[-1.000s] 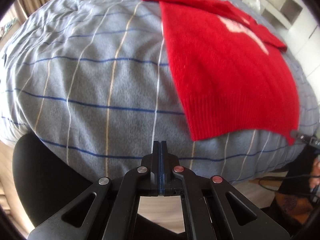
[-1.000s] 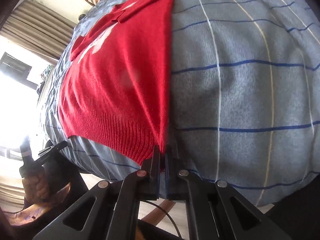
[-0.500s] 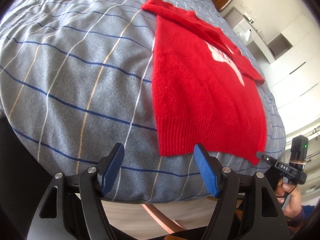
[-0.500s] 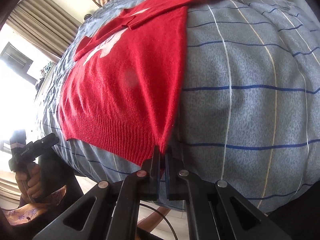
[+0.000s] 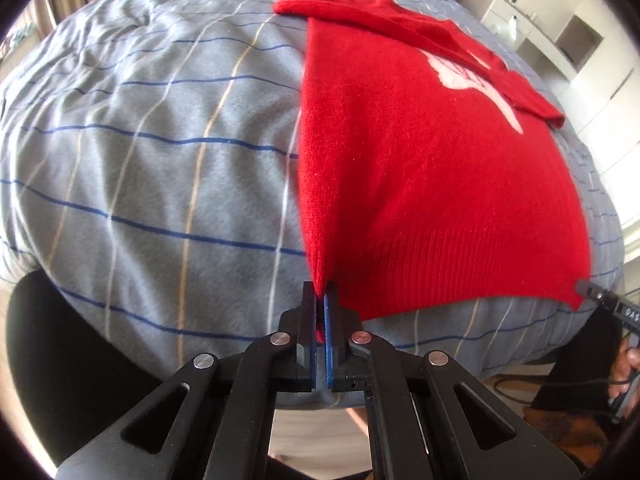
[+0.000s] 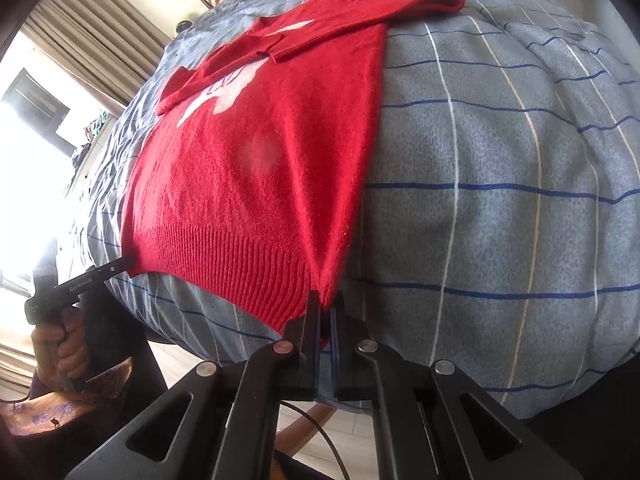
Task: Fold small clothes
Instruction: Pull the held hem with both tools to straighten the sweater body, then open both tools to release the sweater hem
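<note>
A red knit sweater [image 5: 420, 168] with a white motif lies flat on the bed, sleeves folded across its chest, ribbed hem toward me. My left gripper [image 5: 319, 300] is shut on the hem's left corner. My right gripper [image 6: 325, 300] is shut on the hem's right corner of the same sweater [image 6: 260, 168]. Each gripper shows in the other's view: the right one [image 5: 588, 290] at the far hem corner, the left one [image 6: 124, 264] likewise.
The bed is covered by a grey quilt [image 5: 140, 160] with blue and cream stripes, also in the right wrist view [image 6: 500, 180]. White cabinets [image 5: 560, 32] stand beyond the bed. Curtains and a bright window [image 6: 48, 100] are on the other side. A cable hangs below the bed edge.
My left gripper opened half a second ago, moved to the hem's left corner and closed on it. My right gripper has stayed shut on the right corner.
</note>
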Motion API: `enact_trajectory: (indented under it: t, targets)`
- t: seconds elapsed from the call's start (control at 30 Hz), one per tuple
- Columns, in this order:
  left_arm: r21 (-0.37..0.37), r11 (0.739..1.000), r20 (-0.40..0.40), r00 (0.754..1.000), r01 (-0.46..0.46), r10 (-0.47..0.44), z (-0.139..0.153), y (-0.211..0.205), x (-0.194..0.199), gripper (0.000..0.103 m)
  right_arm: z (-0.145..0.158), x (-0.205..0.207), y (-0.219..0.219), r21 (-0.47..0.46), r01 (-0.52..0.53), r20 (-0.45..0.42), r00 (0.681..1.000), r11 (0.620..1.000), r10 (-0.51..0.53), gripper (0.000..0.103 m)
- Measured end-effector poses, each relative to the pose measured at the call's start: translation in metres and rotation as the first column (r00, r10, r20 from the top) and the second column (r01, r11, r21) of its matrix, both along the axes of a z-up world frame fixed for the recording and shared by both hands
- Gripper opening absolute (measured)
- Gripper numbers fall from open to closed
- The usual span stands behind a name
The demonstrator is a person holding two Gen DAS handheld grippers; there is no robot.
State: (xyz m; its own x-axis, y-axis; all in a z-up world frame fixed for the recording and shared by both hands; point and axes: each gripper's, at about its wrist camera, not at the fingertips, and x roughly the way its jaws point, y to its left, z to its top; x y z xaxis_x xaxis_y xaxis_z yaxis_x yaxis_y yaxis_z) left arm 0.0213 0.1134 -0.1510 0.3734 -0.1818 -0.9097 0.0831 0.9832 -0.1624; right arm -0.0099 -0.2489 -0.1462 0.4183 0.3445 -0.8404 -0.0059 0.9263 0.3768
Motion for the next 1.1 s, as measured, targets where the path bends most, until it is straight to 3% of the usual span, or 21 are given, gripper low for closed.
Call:
enact_trajectory:
  t: [0.27,0.53,0.6,0.67,0.73,0.8,0.87,0.97,1.03,1.1]
  targets:
    - [0.078,0.997,-0.044,0.999,-0.015,0.019,-0.024,-0.013,0.018,0.0,-0.045,0.023,0.009,-0.072,0.025,-0.051,0.998,0.997,-0.029,0.003]
    - [0.102,0.995,-0.033,0.999,0.001,0.002,-0.016,-0.028,0.024,0.006,-0.038,0.022,0.014,-0.101,0.017,-0.029,0.999,0.995,-0.02,0.004]
    - [0.097,0.995,-0.025,1.0,0.013,-0.01,-0.008,-0.025,0.015,0.016,-0.032,0.018,0.015,-0.104,0.004,-0.032,0.999,0.995,-0.007,0.015]
    - [0.126,0.992,-0.005,1.0,0.024,-0.024,0.004,-0.021,0.001,0.026,-0.023,0.012,0.014,-0.121,-0.013,-0.034,0.999,0.993,0.009,0.035]
    - [0.162,0.987,0.04,0.999,0.019,-0.026,0.021,-0.016,-0.01,0.034,-0.007,0.006,0.007,-0.169,-0.023,-0.015,1.0,0.985,0.02,0.04]
    - [0.18,0.984,0.103,0.995,-0.015,-0.004,0.041,-0.006,-0.011,0.049,0.017,0.007,-0.001,-0.262,-0.016,0.038,0.999,0.965,0.027,0.04]
    - [0.178,0.981,0.187,0.982,-0.072,0.039,0.062,0.004,-0.005,0.064,0.045,0.016,-0.004,-0.349,-0.01,0.116,0.992,0.937,0.053,0.041]
    - [0.143,0.973,0.339,0.932,-0.183,0.126,0.083,0.015,0.015,0.078,0.085,0.05,0.003,-0.437,-0.022,0.24,0.961,0.899,0.14,0.052]
    - [0.119,0.958,0.425,0.886,-0.259,0.187,0.078,0.025,0.022,0.079,0.101,0.077,0.02,-0.48,-0.065,0.304,0.923,0.875,0.236,0.052]
    - [0.126,0.927,0.466,0.846,-0.353,0.259,0.067,0.03,0.034,0.079,0.105,0.108,0.046,-0.52,-0.14,0.342,0.869,0.842,0.356,0.052]
